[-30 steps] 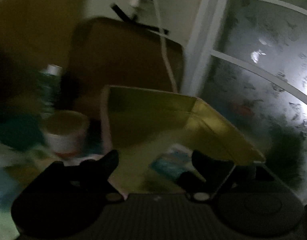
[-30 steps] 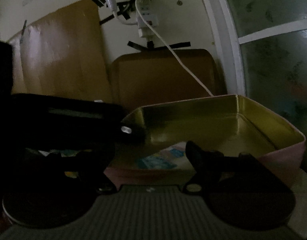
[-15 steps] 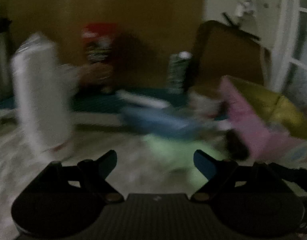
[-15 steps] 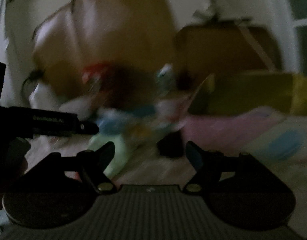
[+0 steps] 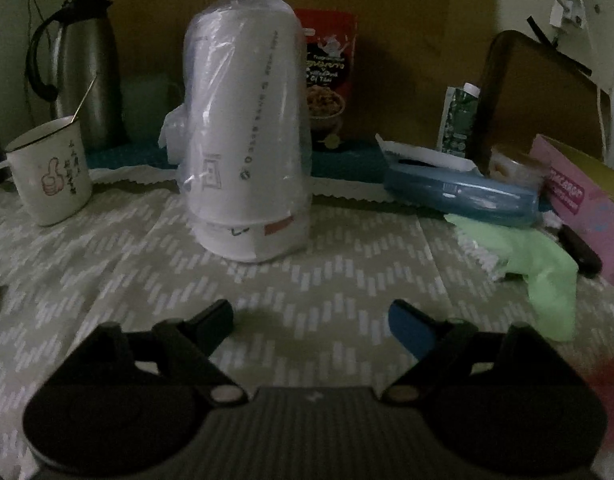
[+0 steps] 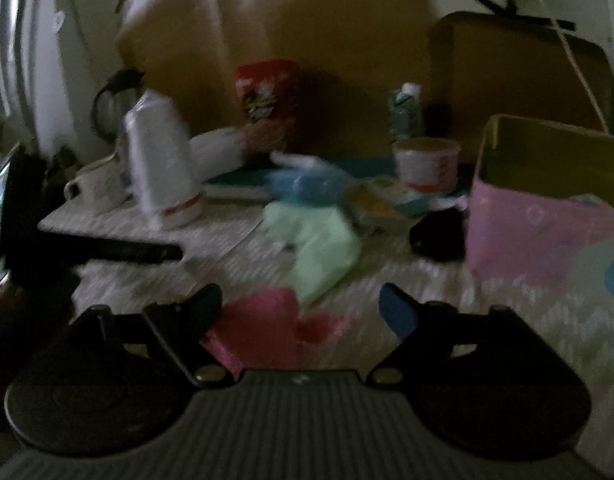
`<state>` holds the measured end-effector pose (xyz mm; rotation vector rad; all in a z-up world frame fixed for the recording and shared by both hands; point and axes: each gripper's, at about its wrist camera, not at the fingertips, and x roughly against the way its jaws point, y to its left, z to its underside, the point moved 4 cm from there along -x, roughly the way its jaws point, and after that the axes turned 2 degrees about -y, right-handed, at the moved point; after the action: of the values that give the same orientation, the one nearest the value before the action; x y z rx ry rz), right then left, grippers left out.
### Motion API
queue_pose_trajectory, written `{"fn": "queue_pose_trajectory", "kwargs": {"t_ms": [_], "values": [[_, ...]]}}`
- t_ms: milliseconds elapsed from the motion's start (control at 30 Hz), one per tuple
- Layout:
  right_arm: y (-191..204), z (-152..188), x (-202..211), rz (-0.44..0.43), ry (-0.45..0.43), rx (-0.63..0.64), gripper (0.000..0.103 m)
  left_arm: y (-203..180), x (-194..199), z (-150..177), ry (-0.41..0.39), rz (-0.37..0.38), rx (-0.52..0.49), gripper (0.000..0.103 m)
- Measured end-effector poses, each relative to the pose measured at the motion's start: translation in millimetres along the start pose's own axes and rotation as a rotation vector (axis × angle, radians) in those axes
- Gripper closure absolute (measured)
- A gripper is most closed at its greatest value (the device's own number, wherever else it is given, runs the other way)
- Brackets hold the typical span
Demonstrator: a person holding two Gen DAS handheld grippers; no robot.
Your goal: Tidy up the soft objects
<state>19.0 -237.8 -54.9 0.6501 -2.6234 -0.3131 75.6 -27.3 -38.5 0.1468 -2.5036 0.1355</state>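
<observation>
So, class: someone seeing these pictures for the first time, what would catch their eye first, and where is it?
A tall stack of white cups in clear plastic stands mid-table, straight ahead of the left camera. To its right a pale green cloth sprawls below a blue packet, beside the pink box. A pink cloth lies between the right hand-held gripper fingers.

left gripper [image 5: 311,314]: black fingers, one blue pad, brass-coloured pivot screws, ribbed grey body | right gripper [image 6: 301,304]: same build, blue pad
</observation>
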Motion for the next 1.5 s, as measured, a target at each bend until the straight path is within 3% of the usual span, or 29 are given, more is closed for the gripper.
{"fn": "queue_pose_trajectory", "kwargs": {"t_ms": [167,200,267,367,533,667,733,800,867,933,1000,1133,1300,1367,1433,1467,1500], "values": [[12.9,10.9,-15.4,-0.054,0.086,-0.008,0.012,2.5,2.4,4.6,-0.012,0.027,0.014,0.014],[16.1,11.4,-18.7,-0.076,0.101,-0.011,0.028,3.6,4.2,5.6,-0.016,0.034,0.025,0.014],[25.3,12.9,-26.0,-0.145,0.136,-0.023,0.049,8.2,5.0,5.0,-0.021,0.053,0.047,0.013],[41.9,6.3,-36.3,-0.112,0.122,0.041,0.051,13.2,6.9,5.1,-0.028,0.076,0.075,0.013],[53.6,-26.5,-63.4,-0.075,0.031,0.083,0.05,30.0,17.5,6.2,-0.04,0.111,0.168,0.013],[59.5,-32.4,-98.1,-0.141,0.114,0.077,0.047,34.2,29.4,3.3,-0.054,0.164,0.193,0.016],[61.7,-26.6,-108.4,-0.161,0.149,0.074,0.042,30.7,33.9,1.3,-0.051,0.203,0.196,0.018],[64.3,-26.0,-104.3,-0.133,0.121,0.098,0.019,24.5,35.1,-0.4,-0.033,0.252,0.201,0.023],[65.1,-23.2,-94.9,-0.116,0.085,0.122,0.012,14.4,38.7,-1.5,-0.02,0.323,0.212,0.023],[66.5,-19.1,-86.3,-0.115,0.071,0.158,0.012,1.3,48.9,-3.4,-0.039,0.421,0.198,0.023],[66.4,-17.2,-85.4,-0.113,0.064,0.196,0.012,-13.3,61.5,-2.7,-0.062,0.484,0.156,0.017],[63.9,-9.8,-84.5,-0.101,0.082,0.221,0.012,-35.7,63.1,1.1,-0.022,0.466,0.088,0.017],[52.6,-4.5,-73.8,-0.135,0.092,0.16,0.012,-41.4,44.0,12.7,0.094,0.446,0.109,0.029],[48.0,0.1,-66.1,-0.152,0.097,0.133,0.012,-47.3,38.7,17.8,0.131,0.486,0.119,0.031],[45.1,4.1,-57.2,-0.184,0.101,0.103,0.013,-56.0,35.6,22.4,0.171,0.545,0.129,0.041],[44.5,5.0,-53.8,-0.204,0.103,0.095,0.016,-61.7,33.2,22.8,0.193,0.572,0.13,0.049],[44.6,6.8,-50.6,-0.226,0.112,0.093,0.036,-68.3,32.5,23.2,0.199,0.564,0.119,0.05]]}}
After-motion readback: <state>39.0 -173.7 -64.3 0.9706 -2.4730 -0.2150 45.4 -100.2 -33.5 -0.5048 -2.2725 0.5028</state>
